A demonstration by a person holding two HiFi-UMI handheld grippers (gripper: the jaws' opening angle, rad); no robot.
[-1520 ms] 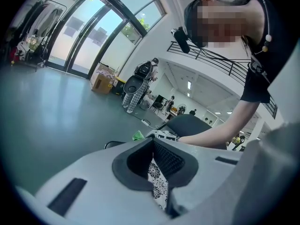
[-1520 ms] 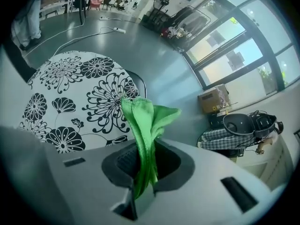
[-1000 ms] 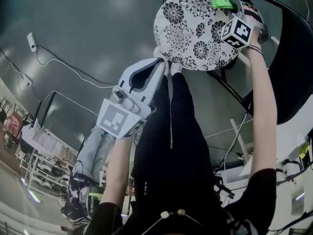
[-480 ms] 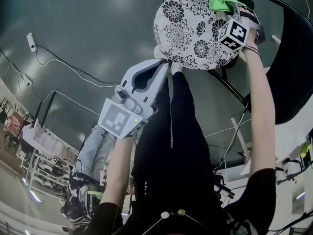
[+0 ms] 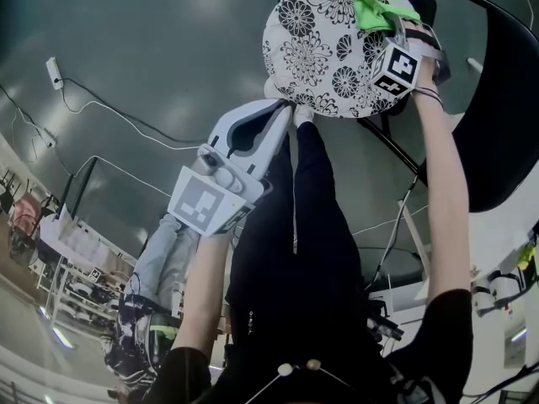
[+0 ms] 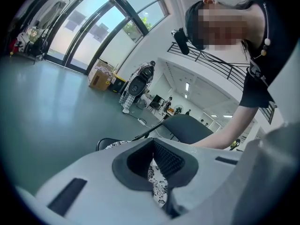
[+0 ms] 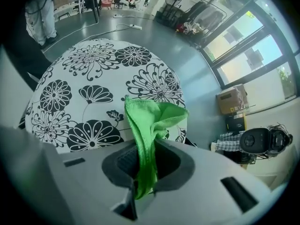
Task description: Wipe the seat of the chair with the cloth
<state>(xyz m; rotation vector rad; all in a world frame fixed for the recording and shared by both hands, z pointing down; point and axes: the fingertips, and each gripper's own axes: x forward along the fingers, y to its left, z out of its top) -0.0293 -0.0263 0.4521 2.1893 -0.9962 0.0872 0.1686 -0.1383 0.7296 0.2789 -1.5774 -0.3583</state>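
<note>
The round chair seat (image 5: 324, 40), white with black flowers, fills the top of the head view. My left gripper (image 5: 285, 114) is shut on its near edge, and a strip of the flowered seat (image 6: 158, 187) shows between the jaws of this gripper (image 6: 157, 179). My right gripper (image 5: 402, 30) is over the seat's right side, shut on a bright green cloth (image 5: 379, 11). In the right gripper view the cloth (image 7: 152, 118) stands up folded out of that gripper (image 7: 143, 172), its free end lying against the seat (image 7: 84, 93).
The chair's black backrest (image 5: 497, 99) curves at the right of the seat. A white cable (image 5: 126, 120) and a power strip (image 5: 55, 71) lie on the grey floor at left. Another person (image 5: 147, 301) stands behind. A cardboard box (image 7: 229, 100) sits by the windows.
My right gripper has slid the green cloth a little to the left across the seat. The left gripper has kept its hold on the seat's edge.
</note>
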